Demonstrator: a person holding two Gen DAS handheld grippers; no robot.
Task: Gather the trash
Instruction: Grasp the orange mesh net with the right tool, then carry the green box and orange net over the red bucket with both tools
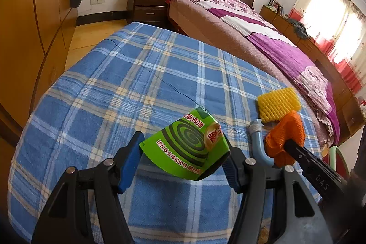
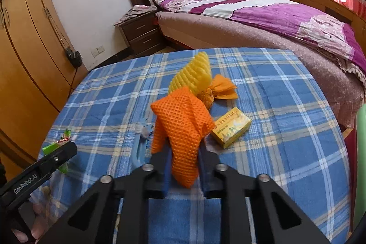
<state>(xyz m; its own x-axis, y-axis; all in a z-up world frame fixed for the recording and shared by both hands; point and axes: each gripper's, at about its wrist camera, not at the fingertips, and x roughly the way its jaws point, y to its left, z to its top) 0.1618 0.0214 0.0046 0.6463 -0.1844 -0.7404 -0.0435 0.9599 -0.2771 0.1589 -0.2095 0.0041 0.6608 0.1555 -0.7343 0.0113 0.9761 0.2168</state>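
Note:
My left gripper [image 1: 183, 159] is shut on a green mosquito-coil box [image 1: 187, 143] and holds it above the blue plaid table [image 1: 128, 74]. My right gripper [image 2: 183, 159] is shut on an orange foam net [image 2: 180, 125], lifted off the cloth; it also shows in the left wrist view [image 1: 286, 138]. A yellow foam net [image 2: 192, 77] lies behind it, seen too in the left wrist view [image 1: 278, 104]. A second orange net [image 2: 223, 89] and a small yellow box [image 2: 231, 128] lie on the cloth. A blue hook-shaped plastic piece [image 1: 259, 143] lies between the grippers.
A bed with a purple cover [image 2: 274, 13] stands right of the table. A dark nightstand [image 2: 139, 33] is behind it. Wooden wardrobes [image 2: 27, 49] line the left wall. A green chair edge [image 2: 360, 129] shows at the right.

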